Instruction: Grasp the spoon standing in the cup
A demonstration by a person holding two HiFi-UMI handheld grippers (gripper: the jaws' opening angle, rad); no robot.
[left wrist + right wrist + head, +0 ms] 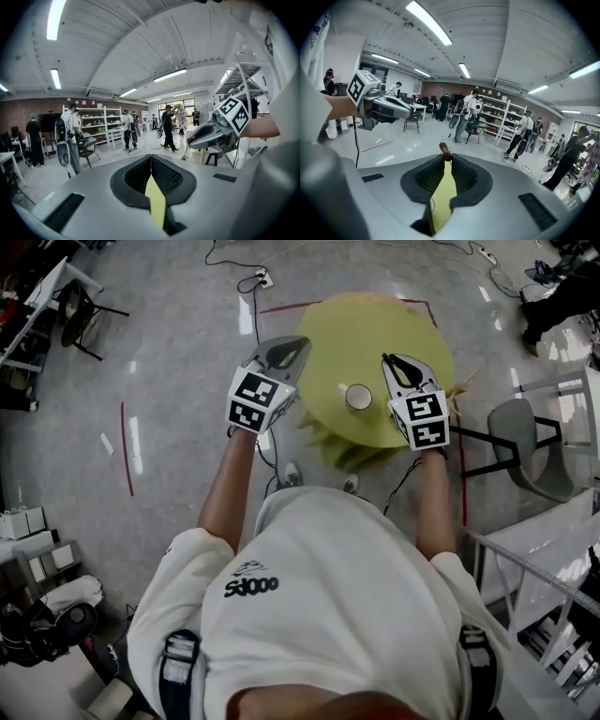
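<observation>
A white cup [358, 397] stands on the round yellow-green table [356, 334], and I see nothing standing in it from above. My right gripper [387, 359] hovers just right of the cup. In the right gripper view its jaws [444, 157] are nearly together and pinch a small brown piece, seemingly the spoon's end [444, 150], at the very tips. The rest of the spoon is hidden. My left gripper [302, 343] hangs over the table's left edge, left of the cup. Its jaws [151, 158] are shut with nothing between them.
A grey chair [525, 442] stands right of the table. Red tape lines [125, 446] and a cable [246, 296] lie on the grey floor. Several people [461, 115] and white shelves [93, 124] are farther off in the room.
</observation>
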